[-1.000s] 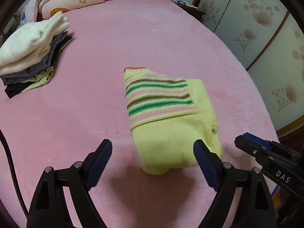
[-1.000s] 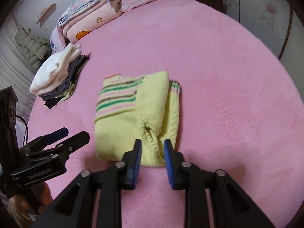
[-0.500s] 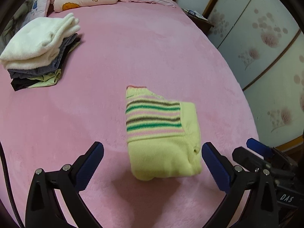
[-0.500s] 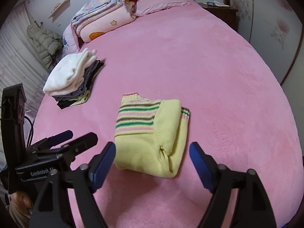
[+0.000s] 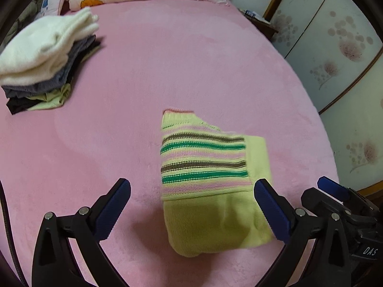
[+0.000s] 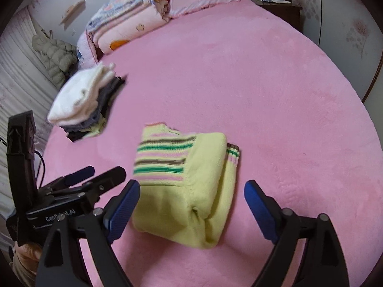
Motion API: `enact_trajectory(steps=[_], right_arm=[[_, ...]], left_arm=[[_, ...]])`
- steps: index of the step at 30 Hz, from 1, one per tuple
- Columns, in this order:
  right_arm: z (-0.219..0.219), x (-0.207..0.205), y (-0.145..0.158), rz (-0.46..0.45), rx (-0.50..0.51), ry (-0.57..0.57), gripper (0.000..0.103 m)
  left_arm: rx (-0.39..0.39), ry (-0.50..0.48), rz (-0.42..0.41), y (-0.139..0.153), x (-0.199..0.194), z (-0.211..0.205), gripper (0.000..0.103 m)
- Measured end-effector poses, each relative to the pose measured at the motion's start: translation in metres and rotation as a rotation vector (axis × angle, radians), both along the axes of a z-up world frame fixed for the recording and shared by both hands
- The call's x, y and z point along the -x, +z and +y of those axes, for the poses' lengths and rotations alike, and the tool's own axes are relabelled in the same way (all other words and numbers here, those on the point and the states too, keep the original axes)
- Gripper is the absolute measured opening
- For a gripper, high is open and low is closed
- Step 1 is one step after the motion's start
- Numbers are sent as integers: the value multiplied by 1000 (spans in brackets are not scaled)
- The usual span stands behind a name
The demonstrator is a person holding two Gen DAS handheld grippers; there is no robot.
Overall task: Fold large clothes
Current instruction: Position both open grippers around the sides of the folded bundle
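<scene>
the folded yellow sweater [image 5: 210,191] with green, pink and brown stripes lies on the pink bed cover [image 5: 167,59], well apart from the stack of folded clothes [image 5: 45,57]. the left gripper [image 5: 191,205] and the right gripper [image 6: 191,203] hover near it, fingers spread wide, gripping nothing.

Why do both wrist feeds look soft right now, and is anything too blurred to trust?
Left wrist view: motion blur smears the folded sweater at its near plain edge and the clothes stack; the gripper fingers stay sharp. Right wrist view: the same smear on the sweater, stack and folded bedding. Both show fisheye bending and dark corner vignetting; no glare.
</scene>
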State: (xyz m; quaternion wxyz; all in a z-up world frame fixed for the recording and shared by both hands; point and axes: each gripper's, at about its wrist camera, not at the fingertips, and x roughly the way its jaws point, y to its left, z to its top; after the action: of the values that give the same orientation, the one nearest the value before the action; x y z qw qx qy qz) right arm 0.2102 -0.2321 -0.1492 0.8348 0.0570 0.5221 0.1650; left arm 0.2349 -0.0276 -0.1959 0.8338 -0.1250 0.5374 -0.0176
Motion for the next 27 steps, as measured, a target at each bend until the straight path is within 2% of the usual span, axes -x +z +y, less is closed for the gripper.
enact_trajectory(steps=[6, 14, 21, 27], right_arm=[[0, -12, -22, 29, 1, 7, 89], [-5, -25, -45, 80, -4, -1, 89], [-7, -28, -55, 115, -11, 1, 89], [-9, -34, -84, 189, -74, 17, 89]], left_arm=[[56, 30, 47, -25, -11, 10, 102], [84, 49, 64, -42, -14, 22, 102], [91, -18, 125, -61, -17, 13, 102], [181, -26, 165, -93, -18, 14, 102]])
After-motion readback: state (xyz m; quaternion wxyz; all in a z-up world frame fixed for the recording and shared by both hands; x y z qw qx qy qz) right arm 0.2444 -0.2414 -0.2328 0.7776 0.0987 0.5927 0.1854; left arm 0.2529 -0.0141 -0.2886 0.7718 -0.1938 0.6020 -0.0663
